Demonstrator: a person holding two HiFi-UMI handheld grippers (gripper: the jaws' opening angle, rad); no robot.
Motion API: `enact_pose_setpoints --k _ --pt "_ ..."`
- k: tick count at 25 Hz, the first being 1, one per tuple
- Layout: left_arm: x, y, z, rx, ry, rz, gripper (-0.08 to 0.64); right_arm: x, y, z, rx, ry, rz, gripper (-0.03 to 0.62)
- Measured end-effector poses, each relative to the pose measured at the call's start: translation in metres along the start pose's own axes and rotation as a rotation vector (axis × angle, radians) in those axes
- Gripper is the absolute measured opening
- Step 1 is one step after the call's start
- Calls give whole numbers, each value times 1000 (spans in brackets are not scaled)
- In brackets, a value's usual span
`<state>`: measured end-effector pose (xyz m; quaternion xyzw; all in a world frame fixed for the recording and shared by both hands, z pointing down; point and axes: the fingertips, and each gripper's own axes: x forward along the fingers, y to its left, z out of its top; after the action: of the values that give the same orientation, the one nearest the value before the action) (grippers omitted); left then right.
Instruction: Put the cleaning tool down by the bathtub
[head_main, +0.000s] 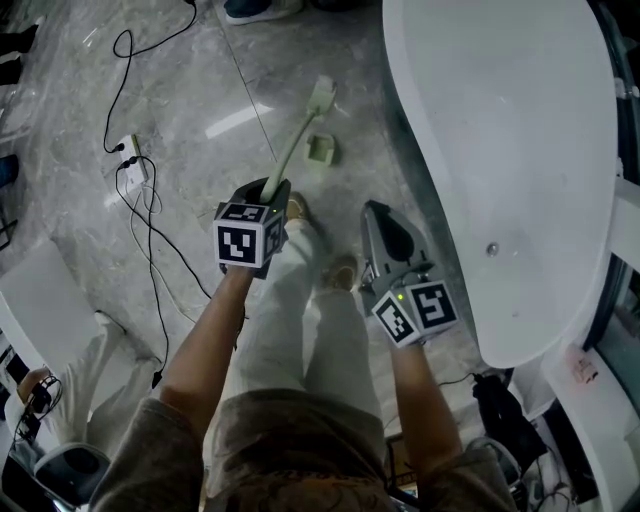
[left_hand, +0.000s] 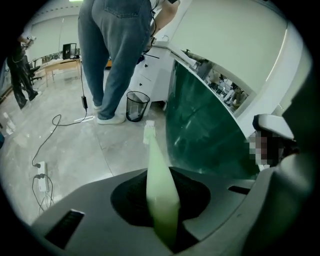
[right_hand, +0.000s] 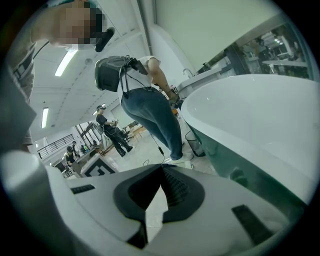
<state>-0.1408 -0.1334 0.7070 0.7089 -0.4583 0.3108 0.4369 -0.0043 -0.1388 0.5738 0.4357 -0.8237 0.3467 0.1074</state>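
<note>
Over open floor (head_main: 200, 90) beside the bathtub (head_main: 440, 120), left tongs (head_main: 272, 190) grip brush (head_main: 296, 138); right tongs (head_main: 376, 212) closed.

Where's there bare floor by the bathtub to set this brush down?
Bare floor runs between the green holder and the bathtub wall, beyond your shoes. The left side is crowded with the power strip and cables.

Brown short sleeves (head_main: 150, 450), pale trousers (head_main: 290, 320), black-and-white marker cubes (head_main: 245, 240)

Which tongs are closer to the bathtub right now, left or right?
Right. The right tongs hang empty just beside the bathtub rim. The left tongs, gripping the brush by its handle, are farther out over the open floor.
</note>
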Motion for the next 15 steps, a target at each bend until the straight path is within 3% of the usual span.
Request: enact_pose_setpoints --k 15 --pt "92 21 -41 -52 190 49 66 2 -7 -15 43 27 -16 0"
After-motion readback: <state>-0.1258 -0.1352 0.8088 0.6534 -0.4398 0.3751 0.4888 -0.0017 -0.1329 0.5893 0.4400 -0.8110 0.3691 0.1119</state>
